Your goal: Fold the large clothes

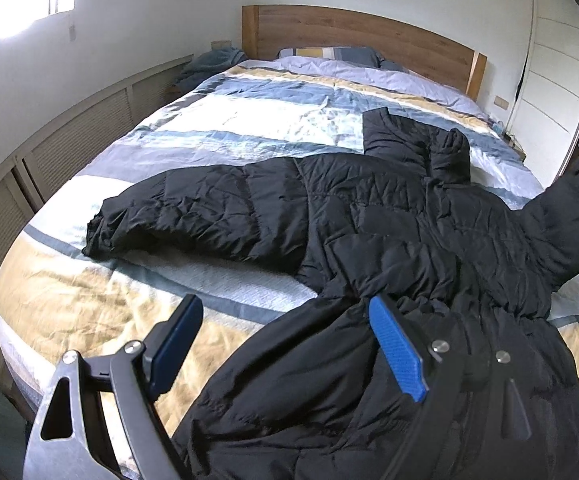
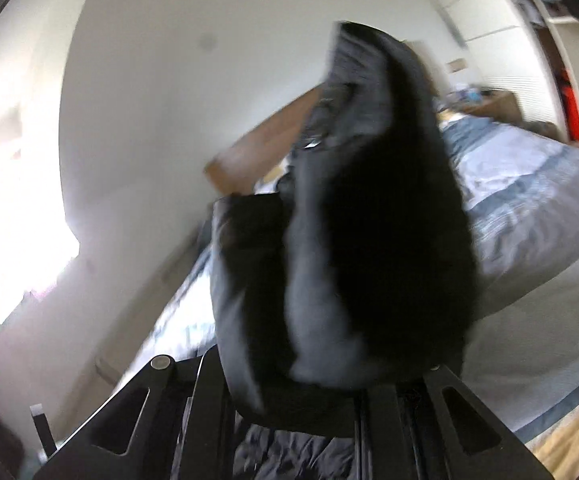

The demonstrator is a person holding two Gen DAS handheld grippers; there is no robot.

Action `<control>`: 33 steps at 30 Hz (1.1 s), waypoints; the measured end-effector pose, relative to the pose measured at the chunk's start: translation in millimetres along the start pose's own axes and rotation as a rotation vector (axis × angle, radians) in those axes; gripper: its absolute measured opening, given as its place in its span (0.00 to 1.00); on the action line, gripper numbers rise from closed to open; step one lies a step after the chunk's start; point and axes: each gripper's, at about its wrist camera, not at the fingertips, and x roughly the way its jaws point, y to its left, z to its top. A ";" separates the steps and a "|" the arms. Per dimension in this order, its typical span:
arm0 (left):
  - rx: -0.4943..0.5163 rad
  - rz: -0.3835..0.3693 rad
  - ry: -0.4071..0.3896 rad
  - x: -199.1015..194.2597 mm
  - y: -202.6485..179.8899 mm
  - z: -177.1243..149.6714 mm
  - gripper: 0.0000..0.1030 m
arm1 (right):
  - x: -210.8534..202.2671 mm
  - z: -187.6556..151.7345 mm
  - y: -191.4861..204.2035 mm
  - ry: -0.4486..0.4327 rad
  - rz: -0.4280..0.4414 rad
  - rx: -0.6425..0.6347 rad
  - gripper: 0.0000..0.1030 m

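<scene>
In the left wrist view a black puffer coat (image 1: pixel 389 216) lies spread across a bed (image 1: pixel 69 300) covered by a striped blue, white and tan duvet. The left gripper (image 1: pixel 285 344) hangs over the near part of the coat with its jaws wide apart: the left blue pad sits above bare duvet, the right pad (image 1: pixel 397 352) above the coat's lower body, and nothing is pinched between them. One sleeve (image 1: pixel 177 212) stretches out to the left, its cuff well short of the left edge of the bed; the collar points toward the far wooden headboard (image 1: pixel 361 36). The far half and near left corner of the duvet lie open. At the far right edge of the picture another sleeve of the coat rises off the bed. In the right wrist view, which is blurred, the right gripper (image 2: pixel 309 380) has its jaws clamped tight on a bunched fold of the black coat (image 2: pixel 369 220), which stands up in front of the camera and hides the fingertips. Beyond it to the right runs the duvet, with a white wall (image 2: pixel 169 80) at left.
</scene>
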 end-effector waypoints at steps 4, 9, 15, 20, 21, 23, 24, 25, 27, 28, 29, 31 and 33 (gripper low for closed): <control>-0.019 -0.002 -0.007 -8.0 10.6 -6.0 0.83 | 14.1 -35.9 31.1 0.121 0.003 -0.118 0.16; -0.030 0.007 -0.017 -17.1 15.5 -8.7 0.83 | 36.9 -91.6 55.2 0.298 -0.022 -0.249 0.18; -0.021 0.012 -0.033 -33.3 11.8 -10.4 0.83 | 62.9 -175.3 82.0 0.444 -0.065 -0.349 0.28; -0.003 0.028 -0.052 -52.2 5.3 -11.9 0.83 | 69.8 -191.9 108.7 0.529 -0.016 -0.346 0.68; 0.001 0.031 -0.056 -56.4 2.8 -12.4 0.83 | 68.7 -197.5 111.1 0.544 0.007 -0.357 0.69; 0.009 0.032 -0.061 -62.3 -2.3 -12.8 0.83 | 50.3 -204.1 123.6 0.556 0.027 -0.397 0.69; 0.015 0.032 -0.063 -66.3 -6.5 -13.2 0.83 | 41.7 -211.8 130.5 0.557 0.039 -0.408 0.70; 0.021 0.031 -0.064 -68.6 -9.7 -13.7 0.83 | 31.7 -213.6 136.6 0.551 0.051 -0.411 0.70; 0.039 0.022 -0.068 -73.8 -19.8 -15.3 0.83 | 18.9 -220.7 137.9 0.546 0.095 -0.394 0.70; 0.048 0.022 -0.067 -75.4 -27.1 -16.4 0.83 | 10.6 -219.5 139.3 0.541 0.110 -0.392 0.69; 0.054 0.018 -0.064 -75.7 -32.3 -17.0 0.83 | 16.9 -215.2 134.6 0.535 0.118 -0.395 0.69; 0.065 0.005 -0.048 -73.8 -44.9 -18.4 0.83 | 2.3 -209.8 129.7 0.515 0.131 -0.400 0.68; 0.085 -0.008 -0.022 -67.6 -61.7 -18.7 0.83 | 16.0 -195.0 110.7 0.486 0.126 -0.400 0.68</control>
